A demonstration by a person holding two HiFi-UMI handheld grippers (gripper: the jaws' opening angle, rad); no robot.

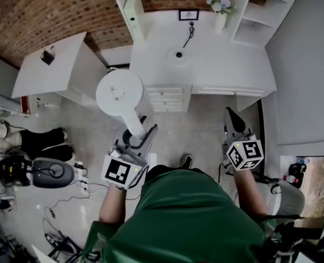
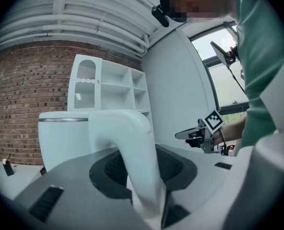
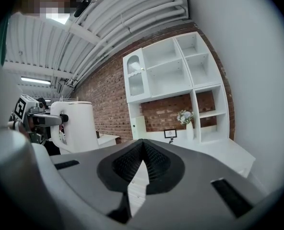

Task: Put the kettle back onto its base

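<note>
head view: your left gripper (image 1: 137, 138) holds the white kettle (image 1: 118, 92) above the floor, in front of the desk (image 1: 217, 73). the base (image 1: 178, 53) sits on the desk, well apart from the kettle.
left gripper view: the fingers pinch the kettle handle (image 2: 135, 147).
right gripper view: your right gripper (image 3: 142, 147) has its fingers pressed together, with nothing between them.

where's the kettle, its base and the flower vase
kettle (image 1: 118, 92), head view, on the flat white lid
kettle base (image 1: 178, 54), head view, on its round middle
flower vase (image 1: 221, 22), head view, on the white body below the flowers
</note>
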